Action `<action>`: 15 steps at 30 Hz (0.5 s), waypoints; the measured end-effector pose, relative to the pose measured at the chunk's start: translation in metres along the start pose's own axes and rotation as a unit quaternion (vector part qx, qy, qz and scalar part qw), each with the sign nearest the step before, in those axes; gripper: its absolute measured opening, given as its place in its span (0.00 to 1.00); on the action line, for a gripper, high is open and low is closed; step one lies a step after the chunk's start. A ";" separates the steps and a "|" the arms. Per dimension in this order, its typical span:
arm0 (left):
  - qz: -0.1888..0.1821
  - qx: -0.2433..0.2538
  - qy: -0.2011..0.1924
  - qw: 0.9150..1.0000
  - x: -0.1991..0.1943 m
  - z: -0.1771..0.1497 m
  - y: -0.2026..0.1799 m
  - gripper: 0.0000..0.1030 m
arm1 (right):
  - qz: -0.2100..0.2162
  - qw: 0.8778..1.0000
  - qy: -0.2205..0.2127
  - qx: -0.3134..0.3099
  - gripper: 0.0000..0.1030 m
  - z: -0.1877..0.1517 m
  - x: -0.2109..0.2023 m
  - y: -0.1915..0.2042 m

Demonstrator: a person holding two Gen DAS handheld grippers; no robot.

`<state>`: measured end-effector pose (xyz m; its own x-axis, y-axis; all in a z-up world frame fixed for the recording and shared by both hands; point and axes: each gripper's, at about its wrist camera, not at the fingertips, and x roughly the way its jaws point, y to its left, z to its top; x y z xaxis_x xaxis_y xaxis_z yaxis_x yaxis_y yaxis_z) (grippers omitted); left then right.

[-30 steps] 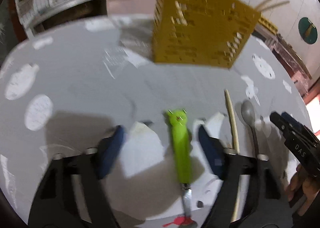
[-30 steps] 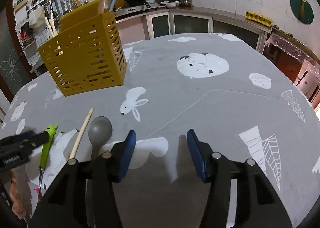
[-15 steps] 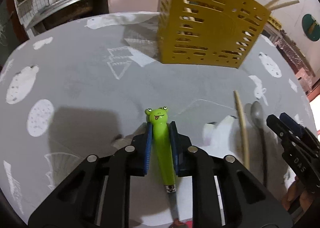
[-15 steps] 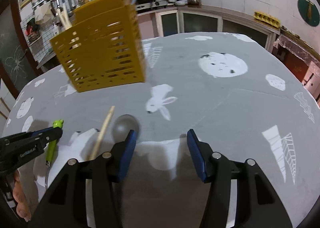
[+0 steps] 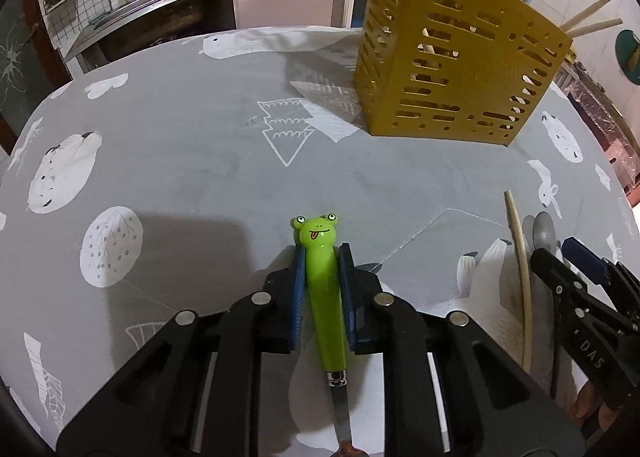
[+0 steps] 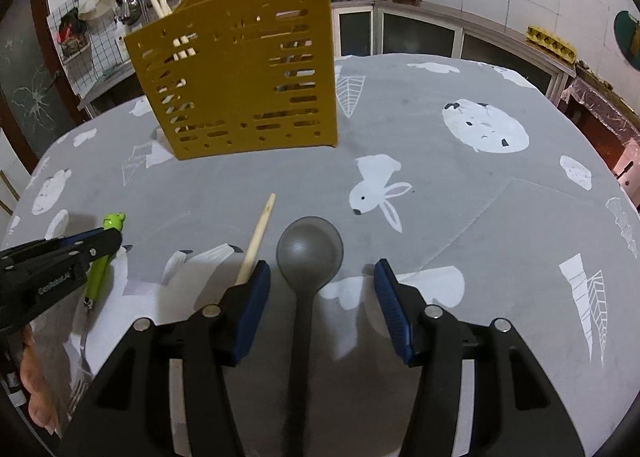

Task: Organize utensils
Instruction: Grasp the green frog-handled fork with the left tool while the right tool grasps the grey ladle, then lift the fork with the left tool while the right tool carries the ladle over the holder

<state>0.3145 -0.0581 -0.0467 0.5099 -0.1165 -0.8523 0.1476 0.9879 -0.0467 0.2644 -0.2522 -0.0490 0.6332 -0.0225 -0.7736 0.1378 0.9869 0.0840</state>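
Note:
A fork with a green frog-head handle (image 5: 323, 289) lies on the grey tablecloth, and my left gripper (image 5: 323, 257) is shut on that handle; its tines show at the lower left of the right wrist view, fork (image 6: 98, 277). A grey spoon (image 6: 310, 253) lies between the open fingers of my right gripper (image 6: 322, 273), pads apart from it. A wooden chopstick (image 6: 256, 241) lies just left of the spoon, touching the left finger. The yellow slotted utensil holder (image 6: 244, 81) stands upright farther back, with chopsticks inside.
The round table (image 5: 180, 161) has a grey cloth with white animal and leaf prints. A kitchen counter and cabinets (image 6: 420, 29) run behind it. My right gripper (image 5: 584, 289) and a hand show at the right edge of the left wrist view.
My left gripper's jaws closed onto the frog-handled fork. My right gripper moved left, so the grey spoon now lies between its open fingers.

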 end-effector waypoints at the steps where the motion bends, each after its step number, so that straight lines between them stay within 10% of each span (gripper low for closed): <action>1: 0.003 0.001 0.000 1.000 0.000 0.000 -0.001 0.16 | -0.003 1.000 0.002 0.001 0.52 0.001 0.002 0.001; 15: 0.015 0.003 -0.010 1.000 0.000 0.001 -0.006 0.15 | -0.009 0.999 0.027 0.042 0.35 0.023 0.017 0.003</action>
<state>0.3142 -0.0640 -0.0463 0.5306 -0.0896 -0.8429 0.1372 0.9904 -0.0189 0.2931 -0.2536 -0.0472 0.5878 -0.0290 -0.8085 0.2128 0.9697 0.1199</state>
